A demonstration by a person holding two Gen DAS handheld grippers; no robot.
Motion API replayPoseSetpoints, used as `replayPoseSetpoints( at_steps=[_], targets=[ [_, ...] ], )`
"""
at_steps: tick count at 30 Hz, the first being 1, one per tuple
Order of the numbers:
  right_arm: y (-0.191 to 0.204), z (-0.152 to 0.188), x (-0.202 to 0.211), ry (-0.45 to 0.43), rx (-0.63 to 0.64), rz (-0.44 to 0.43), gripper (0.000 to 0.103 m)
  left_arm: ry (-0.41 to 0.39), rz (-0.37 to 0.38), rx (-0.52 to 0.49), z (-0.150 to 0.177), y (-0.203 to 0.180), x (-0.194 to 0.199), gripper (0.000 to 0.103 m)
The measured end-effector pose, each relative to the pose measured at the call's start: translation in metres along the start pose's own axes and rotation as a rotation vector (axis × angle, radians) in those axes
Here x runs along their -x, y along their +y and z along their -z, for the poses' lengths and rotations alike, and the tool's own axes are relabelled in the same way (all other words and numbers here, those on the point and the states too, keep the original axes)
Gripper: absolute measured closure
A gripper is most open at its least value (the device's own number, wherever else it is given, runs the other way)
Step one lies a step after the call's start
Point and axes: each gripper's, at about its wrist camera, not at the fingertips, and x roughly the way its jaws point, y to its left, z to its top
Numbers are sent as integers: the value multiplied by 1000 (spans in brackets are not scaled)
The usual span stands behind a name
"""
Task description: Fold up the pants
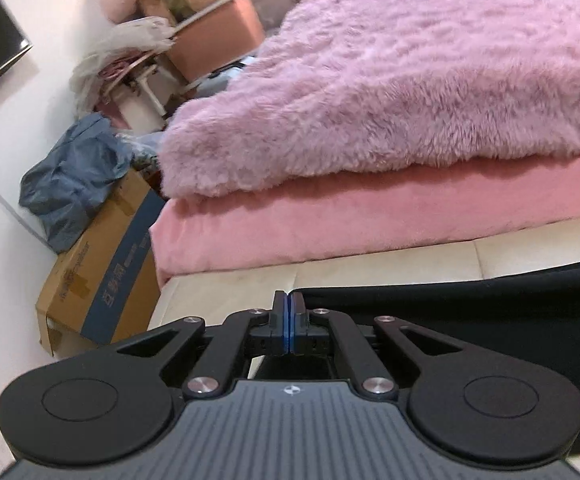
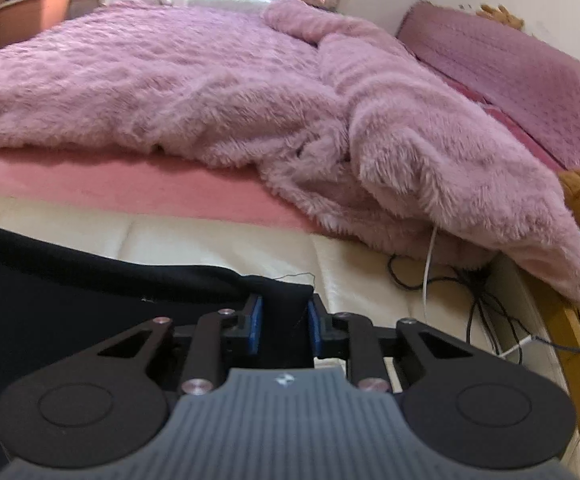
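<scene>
Two claws are working the black pants (image 2: 70, 300) on the bed (image 2: 218, 244); right claw (image 2: 284, 320) is grasping a corner for folding; left claw (image 1: 289, 320) is resting clenched, apparently empty, beside the near edge.

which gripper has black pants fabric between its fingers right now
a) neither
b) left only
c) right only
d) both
c) In the right wrist view, a bunched corner of the black pants sits between the blue pads of the right gripper, while in the left wrist view the left gripper has its pads pressed together with nothing visible between them and the fabric lying off to its side.
</scene>
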Motion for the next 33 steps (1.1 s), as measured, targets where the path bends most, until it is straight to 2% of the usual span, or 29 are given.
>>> replayPoseSetpoints(
  at_steps=[6,8,11,13,14,15,18,24,26,29,30,33],
  targets=[
    [6,4,-25,49,-48,36,85,59,3,-84,-10,-30,-42,103],
    [8,4,-33,61,-63,43,79,98,7,-96,-10,-36,-54,102],
    [9,4,-39,67,-82,57,67,123,17,-77,-5,-33,-61,89],
    [9,4,-37,58,-95,81,47,99,30,-32,-1,-24,-56,72],
    [9,4,-35,45,-100,91,44,80,41,5,2,-16,-52,55],
    [9,5,-30,28,-108,99,39,58,48,54,6,-7,-46,49],
    [16,9,-14,1,-119,139,39,26,113,210,19,22,-29,50],
    [65,45,25,-8,-196,-25,39,76,321,672,80,68,-20,56],
    [87,60,33,-3,-214,-74,39,73,351,788,100,74,-25,56],
    [116,76,38,0,-221,-116,39,97,401,969,125,80,-42,62],
    [125,80,38,7,-217,-124,39,95,414,1012,129,80,-47,65],
    [141,88,36,34,-221,-135,40,55,446,1091,137,79,-52,67]
  ],
)
